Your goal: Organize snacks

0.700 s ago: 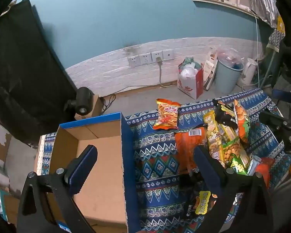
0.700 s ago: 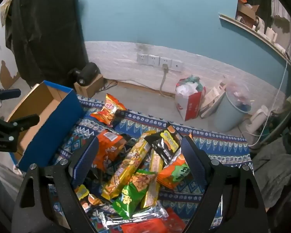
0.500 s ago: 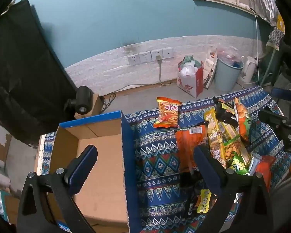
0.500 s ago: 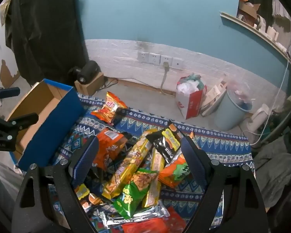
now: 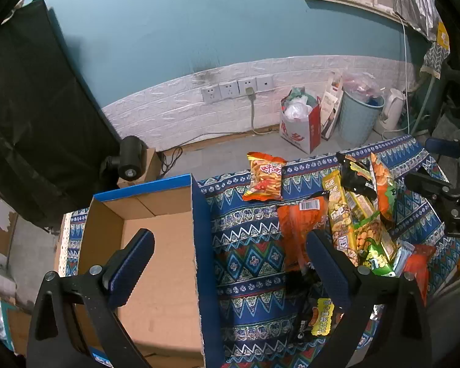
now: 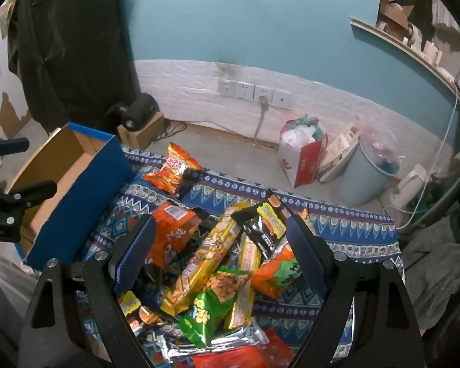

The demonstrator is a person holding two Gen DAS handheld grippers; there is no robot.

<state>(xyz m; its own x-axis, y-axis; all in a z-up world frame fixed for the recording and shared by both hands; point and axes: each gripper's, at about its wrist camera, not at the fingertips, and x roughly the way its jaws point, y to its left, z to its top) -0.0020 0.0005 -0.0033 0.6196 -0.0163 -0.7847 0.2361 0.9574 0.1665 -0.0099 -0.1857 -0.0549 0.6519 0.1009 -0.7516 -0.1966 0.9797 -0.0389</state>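
Both jaws gape with nothing between them: the left hand-held gripper (image 5: 227, 263) hangs over the blue cardboard box (image 5: 156, 245), the right hand-held gripper (image 6: 220, 251) over the snack heap (image 6: 217, 263) on the patterned tabletop (image 6: 346, 230). Best to pinch one top packet by its edge, then carry it boxward. One box; roughly ten packets, some buried; one orange chip bag (image 6: 173, 171) lies apart, farthest.

Teal wall (image 5: 199, 15) above white brick-pattern panelling (image 5: 174, 113) with wall sockets (image 5: 237, 87), grey floor (image 5: 217, 156), high shelf (image 6: 404, 46).
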